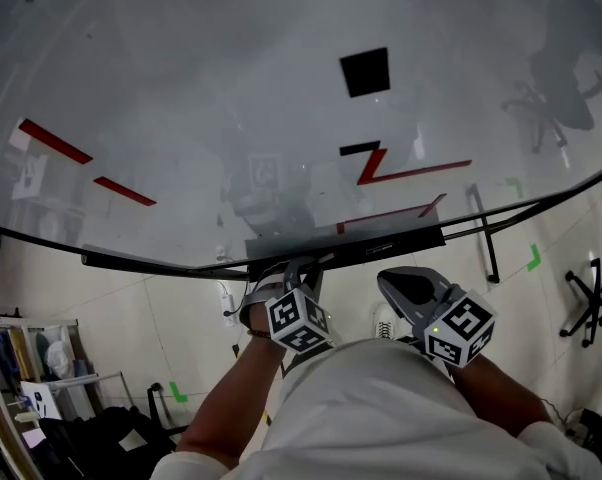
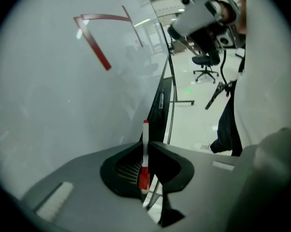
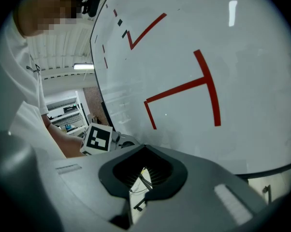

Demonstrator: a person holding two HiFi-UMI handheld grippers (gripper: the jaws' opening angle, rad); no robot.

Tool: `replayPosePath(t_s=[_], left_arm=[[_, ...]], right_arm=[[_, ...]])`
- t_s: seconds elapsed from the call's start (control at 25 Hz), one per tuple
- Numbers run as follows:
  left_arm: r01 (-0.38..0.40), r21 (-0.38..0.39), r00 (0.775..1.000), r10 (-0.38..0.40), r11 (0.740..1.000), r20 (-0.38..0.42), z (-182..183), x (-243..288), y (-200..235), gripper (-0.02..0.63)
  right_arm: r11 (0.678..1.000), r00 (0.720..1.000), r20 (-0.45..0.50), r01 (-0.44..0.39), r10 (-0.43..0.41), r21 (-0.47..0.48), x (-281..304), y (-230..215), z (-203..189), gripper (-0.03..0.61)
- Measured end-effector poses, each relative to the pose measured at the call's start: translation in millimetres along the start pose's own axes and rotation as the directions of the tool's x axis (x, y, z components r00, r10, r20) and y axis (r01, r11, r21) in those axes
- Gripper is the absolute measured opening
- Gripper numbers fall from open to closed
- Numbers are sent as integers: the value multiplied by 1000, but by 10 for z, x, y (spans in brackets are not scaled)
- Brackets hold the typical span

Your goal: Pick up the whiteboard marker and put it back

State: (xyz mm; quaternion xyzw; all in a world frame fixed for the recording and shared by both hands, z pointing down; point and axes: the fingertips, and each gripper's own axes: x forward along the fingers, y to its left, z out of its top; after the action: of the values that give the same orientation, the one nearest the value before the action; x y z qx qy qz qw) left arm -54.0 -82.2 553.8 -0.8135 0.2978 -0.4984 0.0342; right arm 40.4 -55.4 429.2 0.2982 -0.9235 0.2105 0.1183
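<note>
The whiteboard marker [image 2: 145,153], white with a red end, stands upright between the jaws of my left gripper [image 2: 145,143], which is shut on it. In the head view the left gripper [image 1: 303,265] points at the black tray [image 1: 381,243] along the lower edge of the whiteboard [image 1: 231,118], close to it. The tray [image 2: 162,105] runs away just beyond the marker's tip. My right gripper [image 1: 389,281] hovers beside the left one, below the tray. Its jaws [image 3: 144,148] meet at the tips with nothing between them. The marker itself is hidden in the head view.
Red strokes [image 1: 401,173] and a black square [image 1: 365,71] mark the whiteboard. The board's stand leg [image 1: 486,238] reaches the floor at right, near an office chair [image 1: 591,308]. Shelving with clutter [image 1: 41,378] stands at lower left.
</note>
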Motion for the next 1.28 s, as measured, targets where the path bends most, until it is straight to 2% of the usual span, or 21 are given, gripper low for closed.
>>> replayPosePath(t_s=[0.08, 0.24, 0.28, 0.36, 0.44, 0.52, 0.64, 0.8, 0.96, 1.28], left_arm=[[13, -89, 998, -8, 996, 57, 62, -93, 16, 52], [43, -209, 989, -12, 977, 148, 134, -251, 2, 52], [69, -262, 983, -20, 963, 183, 157, -289, -2, 52], [132, -375, 963, -28, 917, 270, 216, -378, 18, 52], [197, -459, 930, -17, 866, 367, 287, -476, 67, 52], [253, -509, 897, -2, 822, 442, 334, -564, 112, 52], [314, -539, 858, 11, 782, 514, 410, -694, 144, 52], [344, -546, 832, 21, 764, 554, 464, -790, 138, 52], [393, -561, 796, 37, 729, 605, 543, -926, 123, 52], [444, -559, 746, 56, 701, 663, 603, -1167, 73, 52]], right_arm=[[1000, 1000, -1, -7, 7, -1, 26, 17, 0, 2], [1000, 1000, -2, -18, 18, -4, 58, 50, 5, 2], [1000, 1000, -2, -19, 19, -4, 61, 51, 9, 2], [1000, 1000, 0, -20, 20, -4, 65, 50, 21, 2], [1000, 1000, 1, -19, 19, -3, 67, 48, 37, 2], [1000, 1000, 3, -19, 19, -2, 71, 48, 46, 2], [1000, 1000, 7, -21, 21, -5, 79, 52, 56, 2], [1000, 1000, 7, -21, 21, -4, 82, 60, 40, 2], [1000, 1000, 4, -23, 23, -8, 89, 70, 37, 2], [999, 999, 0, -32, 32, -8, 113, 98, 33, 2]])
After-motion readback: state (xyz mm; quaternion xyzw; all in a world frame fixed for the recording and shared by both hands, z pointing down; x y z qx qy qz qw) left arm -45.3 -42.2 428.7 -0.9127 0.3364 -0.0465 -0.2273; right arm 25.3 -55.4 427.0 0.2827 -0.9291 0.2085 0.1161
